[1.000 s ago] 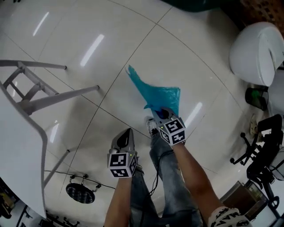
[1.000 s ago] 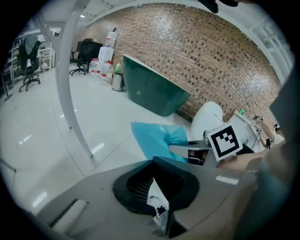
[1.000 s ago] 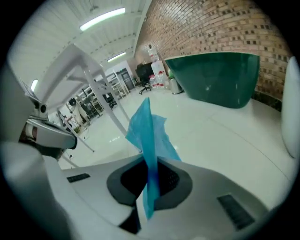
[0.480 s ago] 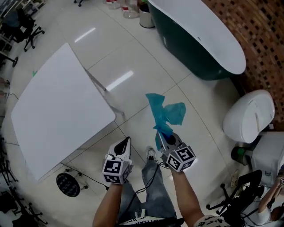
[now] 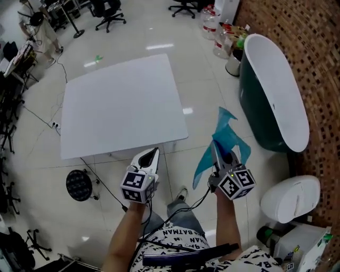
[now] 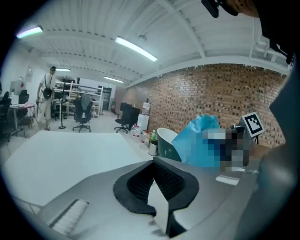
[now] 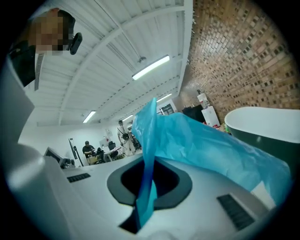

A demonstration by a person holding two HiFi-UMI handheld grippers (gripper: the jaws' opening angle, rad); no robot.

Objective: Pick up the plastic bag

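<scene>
Listing the contents of a tiled workroom, from the head view and the two gripper views.

- Plastic bag (image 5: 226, 137): thin, blue-green and crumpled. It is off the floor (image 5: 42, 154) and pinched in the right gripper. One end rises to a point beyond the jaws; a second flap trails down on the near-left side of the gripper. It sits right of the table and left of the bathtub.
- Right gripper (image 5: 222, 155): held in the person's right hand, with the marker cube nearest the wearer. The jaws are clenched on a gathered fold of the bag. In the right gripper view the fold runs down between the black pads and the rest billows out to the right.
- Left gripper (image 5: 151, 155): held in the left hand, just beside the near edge of the table. The jaws are drawn together to a point with nothing between them. It is apart from the bag.
- Table (image 5: 122, 101): white with a square top, centre-left.
- Bathtub (image 5: 255, 127): dark green outside and white inside, at the far right along the brick wall (image 5: 313, 58).
- White rounded fixture (image 5: 289, 197): near right.
- Bottles (image 5: 223, 42): clustered at the far end of the tub.
- Office chairs (image 5: 109, 9): along the far edge.
- Round black disc (image 5: 79, 185): on the floor at the near left, with a cable running to it.
- Person (image 5: 40, 29): standing at the far left.
</scene>
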